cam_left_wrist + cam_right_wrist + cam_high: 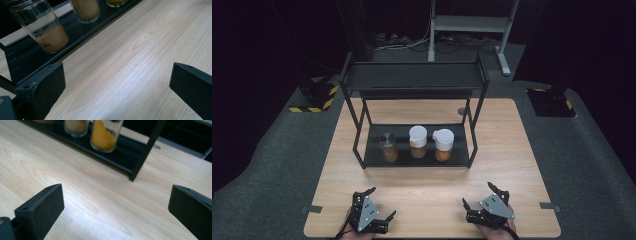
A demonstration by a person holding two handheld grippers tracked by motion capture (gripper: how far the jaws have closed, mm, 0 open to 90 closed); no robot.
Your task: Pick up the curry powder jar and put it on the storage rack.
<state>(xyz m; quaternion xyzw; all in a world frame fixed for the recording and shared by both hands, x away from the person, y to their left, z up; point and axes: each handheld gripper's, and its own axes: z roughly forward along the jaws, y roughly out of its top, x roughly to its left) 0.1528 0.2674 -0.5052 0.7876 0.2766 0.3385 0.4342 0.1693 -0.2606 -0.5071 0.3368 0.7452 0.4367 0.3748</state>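
Three spice jars stand in a row on the lower shelf of a black rack (357, 135): a metal-lidded jar (388, 146) at left, a white-lidded jar (418, 141) in the middle and another white-lidded jar (443, 145) at right. My left gripper (382, 202) rests open near the table's front edge, its jaws wide apart with bare wood between them (117, 87). The brown-powder jar (47, 32) is ahead of it to the left. My right gripper (477, 194) is open too (115, 207), well short of the yellow-powder jar (106, 135). Neither gripper holds anything.
The rack's upper shelf (412, 76) hangs over the jars, and its front right post (147, 150) stands on the wooden table (512, 150). Bare wood lies between the rack and both grippers. Dark floor mat and a desk frame (472, 22) lie beyond the table.
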